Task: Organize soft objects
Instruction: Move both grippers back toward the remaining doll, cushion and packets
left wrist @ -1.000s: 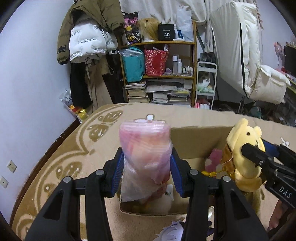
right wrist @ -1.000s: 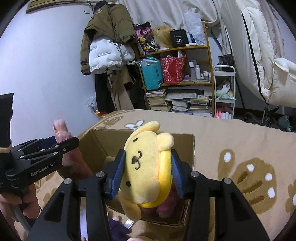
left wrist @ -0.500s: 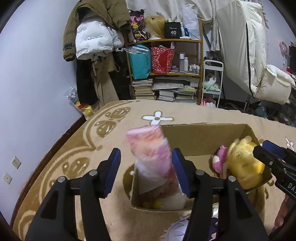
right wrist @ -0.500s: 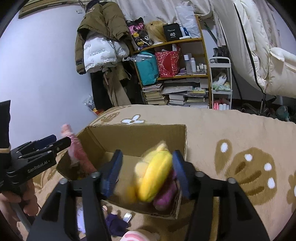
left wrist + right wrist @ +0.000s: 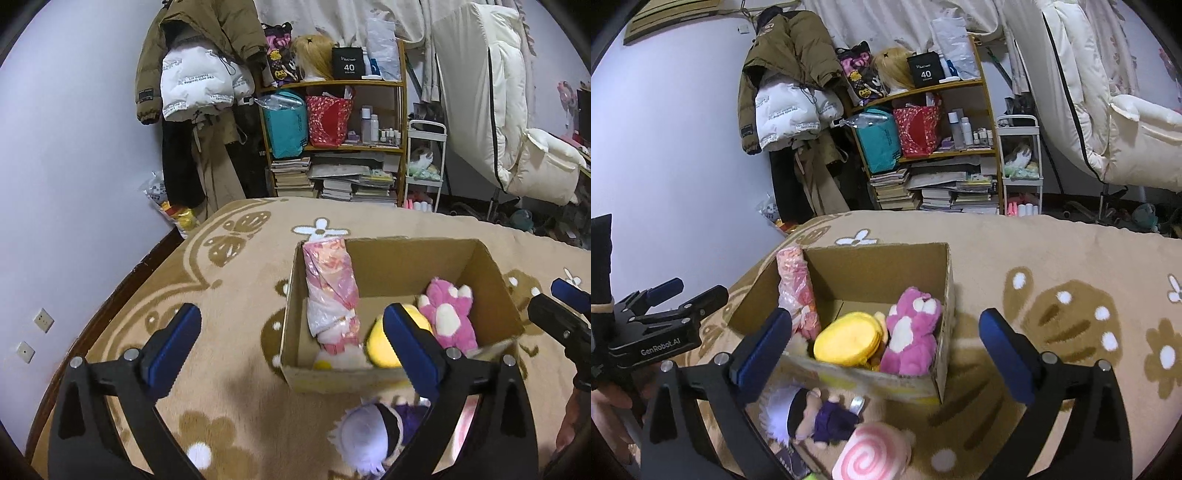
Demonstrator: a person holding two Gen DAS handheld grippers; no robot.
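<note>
An open cardboard box (image 5: 406,266) (image 5: 875,273) stands on the beige carpet. A pink toy in a clear bag (image 5: 330,284) (image 5: 792,280) leans in its left corner. Beside it lie a yellow plush (image 5: 376,350) (image 5: 849,339) and a pink plush (image 5: 447,314) (image 5: 912,332). My left gripper (image 5: 291,317) (image 5: 698,290) hovers over the box's near left side, jaws opening wide, gripping nothing. My right gripper (image 5: 886,317) (image 5: 548,295) hovers over the near right side, jaws also opening, gripping nothing. A white-haired doll in purple (image 5: 365,435) (image 5: 812,410) lies in front of the box.
A pink swirl plush (image 5: 871,454) lies nearest me on the carpet (image 5: 1052,251). Coats (image 5: 199,77) hang on the far wall beside a wooden shelf (image 5: 332,147) with books and bags. A white trolley (image 5: 424,162) and white bedding (image 5: 491,103) stand at the back right.
Both grippers have opened and let go. The bagged pink toy and the yellow plush dropped into the box. Both grippers drew back from the box.
</note>
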